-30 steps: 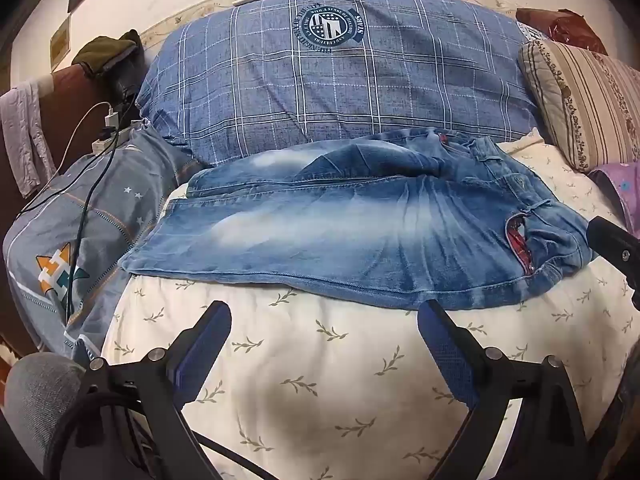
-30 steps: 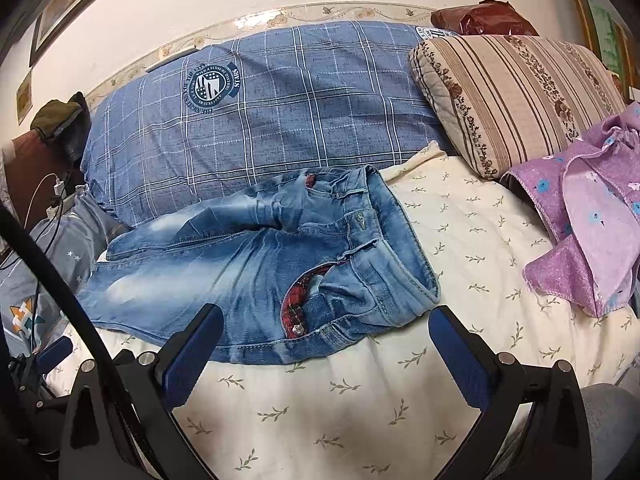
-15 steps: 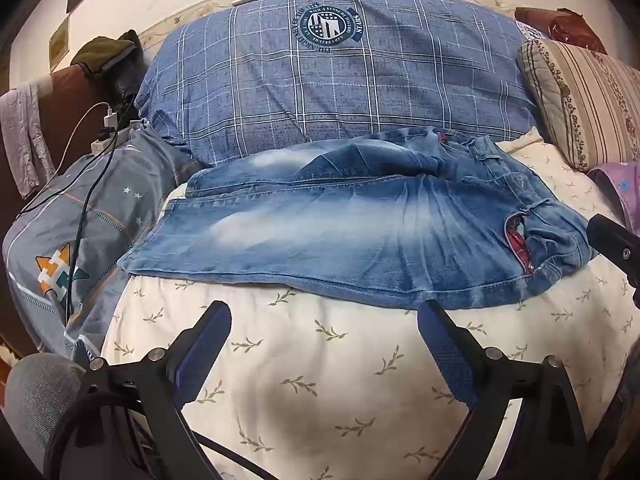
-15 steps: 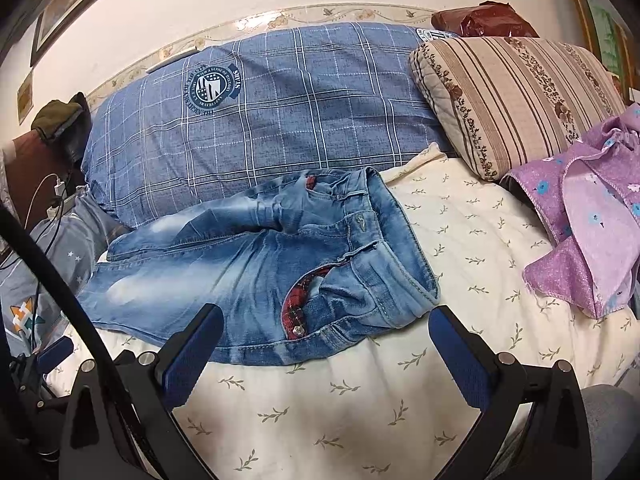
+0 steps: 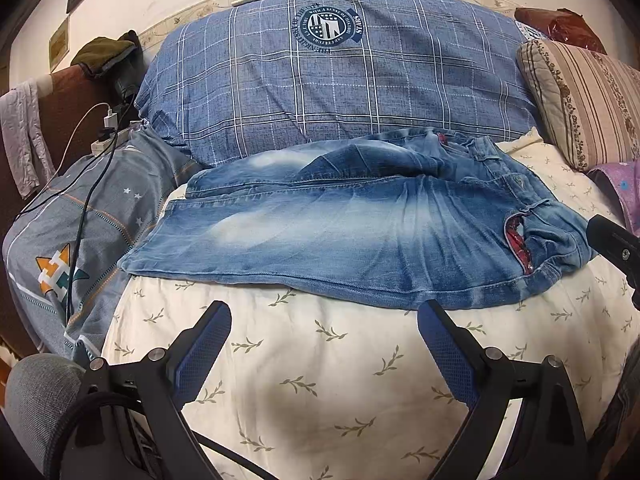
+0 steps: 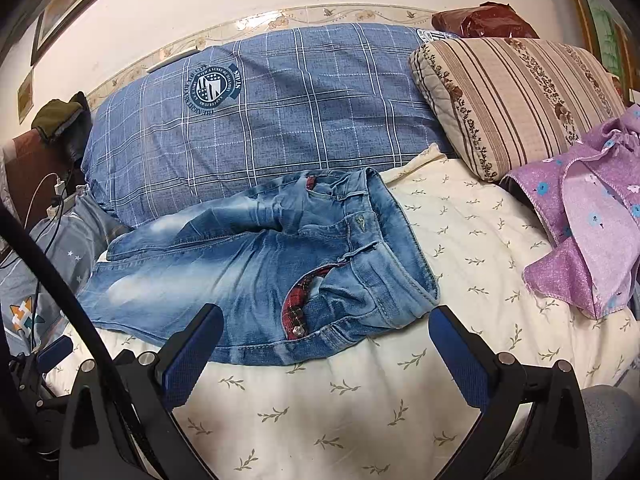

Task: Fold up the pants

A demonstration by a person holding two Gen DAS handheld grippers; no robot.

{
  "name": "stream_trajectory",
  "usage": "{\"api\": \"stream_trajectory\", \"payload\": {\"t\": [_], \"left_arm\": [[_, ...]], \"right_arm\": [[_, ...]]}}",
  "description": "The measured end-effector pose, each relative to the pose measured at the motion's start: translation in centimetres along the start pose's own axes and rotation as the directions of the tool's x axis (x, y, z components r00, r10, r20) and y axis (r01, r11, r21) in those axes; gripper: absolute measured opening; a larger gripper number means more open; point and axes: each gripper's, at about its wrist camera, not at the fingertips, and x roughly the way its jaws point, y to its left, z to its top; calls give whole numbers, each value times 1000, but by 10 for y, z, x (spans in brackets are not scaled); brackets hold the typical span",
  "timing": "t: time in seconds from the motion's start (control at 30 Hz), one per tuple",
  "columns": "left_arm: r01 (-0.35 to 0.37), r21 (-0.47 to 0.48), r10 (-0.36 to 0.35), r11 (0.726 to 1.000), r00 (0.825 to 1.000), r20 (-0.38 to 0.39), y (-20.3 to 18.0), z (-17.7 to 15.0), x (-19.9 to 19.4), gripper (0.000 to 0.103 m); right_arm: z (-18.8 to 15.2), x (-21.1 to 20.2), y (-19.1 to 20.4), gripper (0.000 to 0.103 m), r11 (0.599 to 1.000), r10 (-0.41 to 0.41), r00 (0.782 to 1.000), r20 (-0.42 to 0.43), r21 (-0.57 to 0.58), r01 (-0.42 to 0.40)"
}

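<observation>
Faded blue jeans (image 5: 352, 232) lie on the cream leaf-print bedsheet (image 5: 320, 380), waistband to the right, leg ends to the left, one leg partly lying over the other. The fly is open and shows red plaid lining (image 6: 298, 300). The jeans also show in the right wrist view (image 6: 256, 272). My left gripper (image 5: 324, 340) is open and empty, just short of the jeans' near edge. My right gripper (image 6: 326, 344) is open and empty, its fingers on either side of the waistband's near corner, above it.
A large blue plaid pillow (image 5: 332, 80) lies behind the jeans. A striped pillow (image 6: 516, 96) and purple cloth (image 6: 588, 216) are at the right. A grey patterned quilt (image 5: 80, 216) with charger cables (image 5: 84, 184) lies at the left.
Both grippers have crept slightly forward towards the jeans. The jeans have not moved.
</observation>
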Motion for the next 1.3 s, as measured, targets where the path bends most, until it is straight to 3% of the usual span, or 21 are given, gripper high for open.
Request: {"api": "stream_trajectory", "payload": {"t": [0.33, 0.43, 0.5, 0.53, 0.57, 0.63, 0.73, 0.77, 0.83, 0.9, 0.93, 0.97, 1.0, 1.07, 1.13, 1.2, 1.27, 1.3], "left_arm": [[-15, -10, 15, 1000, 1000, 3, 2, 1, 0, 96], [17, -30, -18, 999, 999, -28, 4, 4, 5, 96], [76, -91, -78, 993, 997, -23, 11, 12, 8, 96], [108, -109, -114, 988, 992, -51, 14, 20, 11, 96], [202, -206, -209, 958, 978, -15, 24, 27, 14, 96], [281, -284, -300, 917, 954, -25, 36, 44, 24, 96], [318, -285, -367, 904, 920, -136, 39, 70, 53, 94], [304, -271, -358, 913, 917, -176, 37, 72, 64, 94], [288, -294, -367, 911, 891, -267, 39, 70, 84, 88], [297, -322, -392, 899, 872, -292, 44, 64, 96, 88], [305, -337, -405, 891, 868, -285, 46, 61, 101, 88], [333, -333, -416, 882, 884, -216, 42, 61, 103, 88], [340, -355, -431, 871, 875, -219, 42, 60, 108, 88], [367, -360, -447, 858, 879, -168, 37, 63, 111, 88], [382, -378, -468, 844, 868, -168, 34, 69, 117, 88], [375, -423, -489, 825, 849, -199, 34, 71, 128, 88], [349, -452, -476, 821, 856, -203, 32, 78, 137, 88], [335, -456, -465, 825, 860, -210, 31, 82, 141, 81]], "right_arm": [[0, 0, 0, 103, 1000, 4, 1000, -4, 1, -4], [2, -3, -2, 103, 1000, 12, 1000, 0, 12, -12], [9, -3, -7, 103, 999, 31, 999, -10, 33, -31], [15, -1, -12, 103, 998, 40, 999, -29, 40, -38], [21, 2, -14, 103, 998, 41, 998, -50, 47, -39], [38, 20, -25, 103, 997, 38, 990, -133, 65, -29], [54, 60, -43, 102, 993, 73, 960, -270, 113, -44], [57, 74, -50, 101, 990, 82, 949, -306, 136, -42], [54, 98, -63, 98, 985, 82, 931, -356, 169, -22], [44, 110, -79, 94, 972, 94, 919, -383, 233, -2], [40, 113, -85, 94, 964, 111, 914, -390, 268, -3], [36, 117, -91, 94, 955, 136, 907, -399, 298, -13], [32, 121, -96, 91, 944, 168, 898, -408, 328, -28], [28, 128, -101, 87, 920, 231, 885, -404, 385, -65], [29, 131, -97, 82, 925, 232, 880, -414, 373, -68], [30, 133, -91, 70, 940, 208, 880, -427, 336, -60], [32, 135, -92, 64, 944, 200, 881, -429, 326, -55], [33, 135, -94, 57, 942, 204, 879, -431, 332, -56]]}}
